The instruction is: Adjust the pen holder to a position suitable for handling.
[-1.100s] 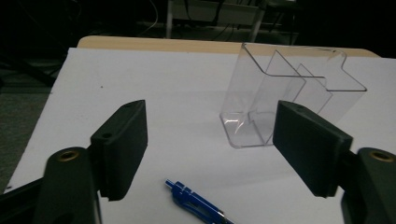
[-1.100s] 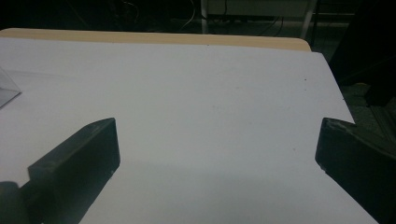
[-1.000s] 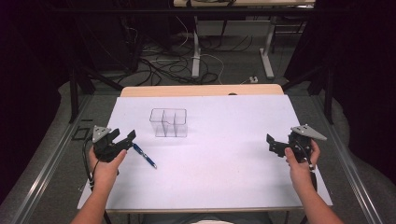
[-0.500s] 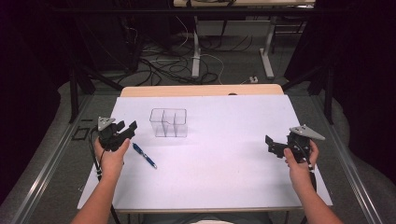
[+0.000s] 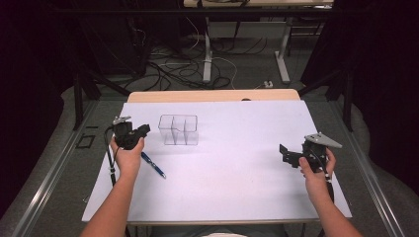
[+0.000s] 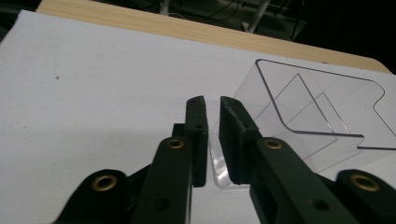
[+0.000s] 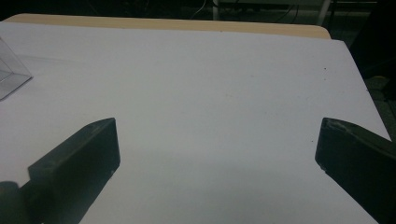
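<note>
Since the earlier frame our left tongs (image 5: 141, 131) have left the blue pen (image 5: 152, 165) on the desk (image 5: 237, 173) and swung toward the clear organizer (image 5: 179, 129), jaws just closing nearly shut, empty. Right tongs (image 5: 286, 154) gape, idle. Pen remains unpicked; everything lies ahead.

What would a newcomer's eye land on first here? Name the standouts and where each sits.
First, the clear plastic organizer with its divided compartments, standing on the far left part of the white table. The left claw sits just left of it, its jaws having just been closing to a thin gap with nothing visibly between them, while a blue pen lies near that hand. Far right, the right claw is held wide open above bare table.
</note>
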`<state>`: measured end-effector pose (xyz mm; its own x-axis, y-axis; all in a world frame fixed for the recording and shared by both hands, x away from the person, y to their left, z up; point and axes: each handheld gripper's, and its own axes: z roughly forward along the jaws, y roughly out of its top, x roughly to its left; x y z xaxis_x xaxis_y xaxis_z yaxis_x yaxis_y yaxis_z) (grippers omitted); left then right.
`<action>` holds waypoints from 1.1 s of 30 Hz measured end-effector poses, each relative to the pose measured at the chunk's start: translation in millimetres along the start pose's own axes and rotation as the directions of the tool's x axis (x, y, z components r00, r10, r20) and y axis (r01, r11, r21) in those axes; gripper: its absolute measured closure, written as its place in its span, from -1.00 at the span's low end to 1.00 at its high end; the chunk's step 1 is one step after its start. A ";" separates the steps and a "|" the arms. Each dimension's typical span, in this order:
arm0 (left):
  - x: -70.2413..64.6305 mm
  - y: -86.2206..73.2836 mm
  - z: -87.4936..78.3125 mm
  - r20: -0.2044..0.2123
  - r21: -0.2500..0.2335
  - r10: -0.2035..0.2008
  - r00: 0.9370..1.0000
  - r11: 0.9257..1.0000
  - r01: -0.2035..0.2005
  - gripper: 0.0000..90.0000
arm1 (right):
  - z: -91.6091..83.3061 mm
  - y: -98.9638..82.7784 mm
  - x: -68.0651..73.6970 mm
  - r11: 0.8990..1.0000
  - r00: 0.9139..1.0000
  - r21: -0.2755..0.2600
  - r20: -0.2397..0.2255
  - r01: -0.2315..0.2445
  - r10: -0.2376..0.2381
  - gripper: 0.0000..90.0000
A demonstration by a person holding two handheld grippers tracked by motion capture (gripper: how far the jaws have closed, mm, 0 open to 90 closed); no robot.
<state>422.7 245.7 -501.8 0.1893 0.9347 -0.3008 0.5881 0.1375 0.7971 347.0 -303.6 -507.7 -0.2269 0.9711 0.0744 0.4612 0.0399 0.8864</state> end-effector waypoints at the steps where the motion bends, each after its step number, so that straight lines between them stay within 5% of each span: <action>1: -1.1 1.6 5.6 0.004 0.001 0.011 1.000 1.000 -0.011 0.86 | 0.1 -0.2 0.5 1.000 1.000 0.003 -0.003 -0.004 0.004 -1.00; 10: -2.9 5.7 23.9 0.035 0.017 0.009 0.999 1.000 -0.010 1.00 | 1.5 -1.1 0.9 1.000 1.000 0.013 -0.011 -0.003 0.003 -1.00; 18: -1.7 5.7 36.3 0.069 0.031 0.071 0.995 0.997 -0.073 1.00 | 3.1 -1.8 0.9 1.000 1.000 0.014 -0.009 -0.005 0.005 -1.00; 26: 0.9 3.2 43.9 0.130 0.059 0.068 0.989 0.995 -0.076 1.00 | 3.7 -2.4 0.1 1.000 1.000 0.025 -0.017 -0.004 0.004 -1.00; 33: -0.1 3.1 46.1 0.144 0.041 0.055 0.988 0.997 -0.062 1.00 | 5.4 -3.2 1.4 0.999 1.000 0.037 -0.022 0.005 -0.004 -1.00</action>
<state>460.8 230.9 -523.5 0.3332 0.8837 -0.3287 0.6069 0.0658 0.7921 349.8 -301.1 -512.9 -0.2475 0.9656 0.0803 0.4910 0.0535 0.8695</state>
